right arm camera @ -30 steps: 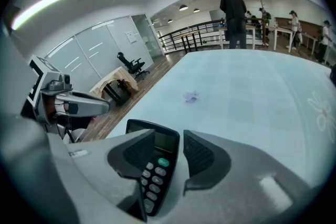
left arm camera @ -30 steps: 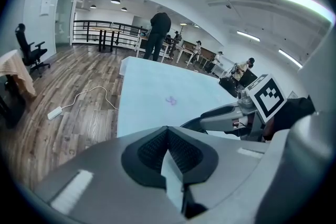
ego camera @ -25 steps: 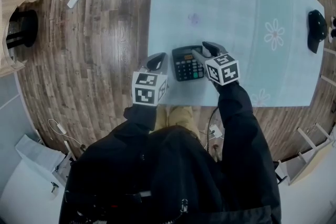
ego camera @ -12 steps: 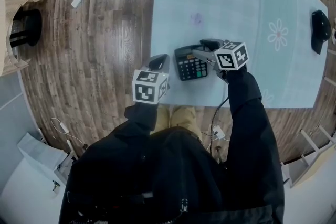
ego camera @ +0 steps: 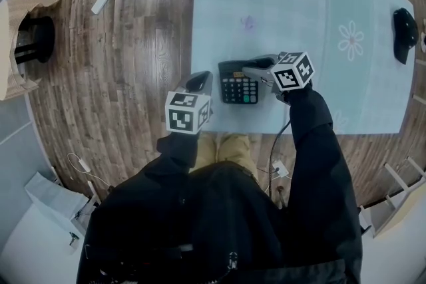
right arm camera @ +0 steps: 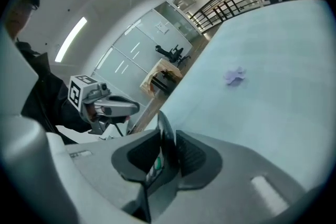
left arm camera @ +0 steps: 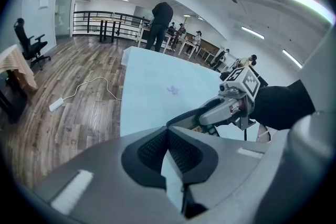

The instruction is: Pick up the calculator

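A black calculator (ego camera: 236, 87) with grey keys lies near the front edge of the pale blue table (ego camera: 299, 3). My right gripper (ego camera: 251, 66) reaches in from the right across the calculator's far right part. In the right gripper view the calculator's thin dark edge (right arm camera: 165, 131) stands between the pads of the right gripper (right arm camera: 167, 152). The jaws are closing, and the pads sit against both its faces. My left gripper (ego camera: 198, 80) hovers just left of the calculator, over the table's corner. In its own view the left gripper (left arm camera: 169, 140) has its pads together, holding nothing.
A black mouse (ego camera: 401, 28) lies at the table's far right edge. On the wood floor to the left are a white cable with an adapter (ego camera: 100, 0) and a wooden stand (ego camera: 20, 36). People stand far behind the table (left arm camera: 160, 19).
The right gripper swung round and moved up-right, so its fingers now lie level across the calculator's top right. Its jaws have narrowed onto the calculator. The left gripper stayed put.
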Demonstrator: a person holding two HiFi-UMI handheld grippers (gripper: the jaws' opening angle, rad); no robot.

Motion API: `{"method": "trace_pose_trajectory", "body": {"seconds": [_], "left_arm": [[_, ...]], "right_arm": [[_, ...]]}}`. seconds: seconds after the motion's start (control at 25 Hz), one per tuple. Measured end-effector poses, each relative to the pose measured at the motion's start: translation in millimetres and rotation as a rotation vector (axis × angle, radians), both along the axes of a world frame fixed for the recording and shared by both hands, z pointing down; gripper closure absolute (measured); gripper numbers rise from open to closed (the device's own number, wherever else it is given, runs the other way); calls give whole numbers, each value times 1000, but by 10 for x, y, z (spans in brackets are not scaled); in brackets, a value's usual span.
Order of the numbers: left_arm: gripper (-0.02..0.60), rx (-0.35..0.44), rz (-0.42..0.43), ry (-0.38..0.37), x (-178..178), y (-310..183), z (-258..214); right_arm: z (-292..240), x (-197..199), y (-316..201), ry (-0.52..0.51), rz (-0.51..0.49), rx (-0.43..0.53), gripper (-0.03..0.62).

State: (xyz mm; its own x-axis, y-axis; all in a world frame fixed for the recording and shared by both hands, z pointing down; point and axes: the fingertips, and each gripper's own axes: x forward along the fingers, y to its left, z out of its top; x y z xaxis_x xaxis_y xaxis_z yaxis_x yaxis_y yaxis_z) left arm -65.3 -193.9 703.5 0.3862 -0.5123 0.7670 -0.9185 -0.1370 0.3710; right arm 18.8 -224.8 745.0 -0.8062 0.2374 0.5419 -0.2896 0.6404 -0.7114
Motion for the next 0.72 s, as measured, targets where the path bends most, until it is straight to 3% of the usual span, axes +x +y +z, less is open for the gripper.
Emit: {"method": "trace_pose_trajectory", "body": {"seconds": [0.08, 0.2, 0.4, 0.72], "left_arm": [[581, 8, 6, 7, 18, 11, -23], [581, 19, 13, 9, 48, 38, -70], [581, 51, 18, 12, 61, 69, -222], [581, 180, 53, 36, 257, -6, -734]], "right_arm": [[-133, -6, 104, -38, -9, 1, 522], [-214, 20, 230, -20, 14, 50, 525], [-462, 49, 294, 21, 163, 185, 526], [-1190, 272, 212, 49, 351, 392, 526]]}}
